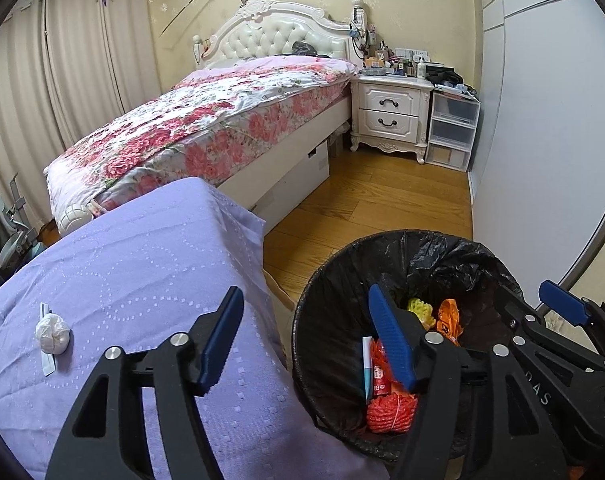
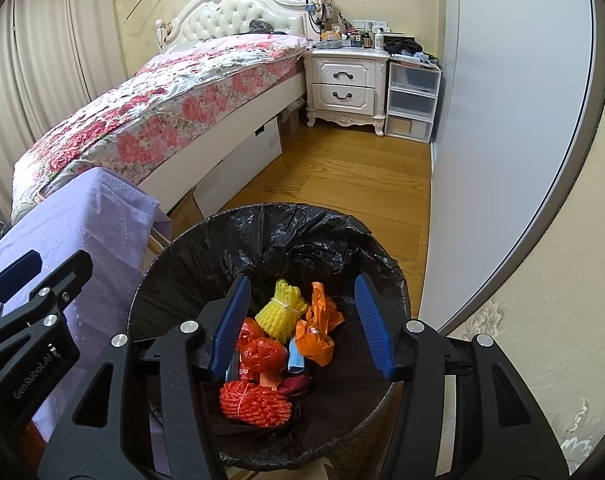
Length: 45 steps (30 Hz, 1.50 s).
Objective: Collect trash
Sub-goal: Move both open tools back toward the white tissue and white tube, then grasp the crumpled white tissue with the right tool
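Observation:
A black-lined trash bin (image 1: 334, 276) (image 2: 206, 240) stands on the floor beside a purple-covered table (image 1: 142, 272) (image 2: 90, 224). Inside lie an orange net bundle (image 2: 254, 402), a yellow foam net (image 2: 282, 314), an orange bag (image 2: 316, 332) and a red bag (image 2: 262, 352). A white crumpled wad (image 1: 53, 334) sits on a white strip on the table at left. My left gripper (image 1: 306, 340) is open and empty, spanning the table edge and the bin rim. My right gripper (image 2: 302, 324) is open and empty above the bin.
A bed with a floral cover (image 1: 206, 120) runs along the left. A white nightstand (image 1: 390, 112) and plastic drawers (image 1: 452, 132) stand at the back. A white wardrobe door (image 1: 542, 140) is on the right. Wooden floor (image 1: 362, 204) lies between.

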{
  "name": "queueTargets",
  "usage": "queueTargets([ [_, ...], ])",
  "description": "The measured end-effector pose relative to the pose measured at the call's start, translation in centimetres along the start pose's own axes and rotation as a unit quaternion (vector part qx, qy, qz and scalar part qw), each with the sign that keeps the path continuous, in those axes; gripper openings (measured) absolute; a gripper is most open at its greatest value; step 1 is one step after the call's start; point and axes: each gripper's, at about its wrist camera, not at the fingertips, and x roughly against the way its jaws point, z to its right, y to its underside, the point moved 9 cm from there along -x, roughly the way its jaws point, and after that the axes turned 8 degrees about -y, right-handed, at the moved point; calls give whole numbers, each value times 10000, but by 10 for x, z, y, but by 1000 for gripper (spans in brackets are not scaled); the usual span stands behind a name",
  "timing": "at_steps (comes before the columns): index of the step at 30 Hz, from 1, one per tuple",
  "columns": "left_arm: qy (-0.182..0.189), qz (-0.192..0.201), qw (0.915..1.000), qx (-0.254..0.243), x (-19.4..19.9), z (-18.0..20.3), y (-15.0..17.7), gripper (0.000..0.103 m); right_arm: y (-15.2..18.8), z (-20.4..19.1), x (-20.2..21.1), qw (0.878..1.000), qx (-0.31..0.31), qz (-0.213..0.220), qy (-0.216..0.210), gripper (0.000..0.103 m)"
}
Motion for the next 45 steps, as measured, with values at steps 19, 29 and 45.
queueTargets([
  [19,-675,-192,9948,732,24,-122,37,71,15,-93,8,9953,629,-171,-715,59],
  [29,-1314,-414,9827,1235,34,-214,77,71,32,-185,12,9829,1289,-333,-1270,59],
  [45,-2169,-762,9513,2054,46,-344,139,71,59,-333,21,9498,2234,-509,-2130,59],
])
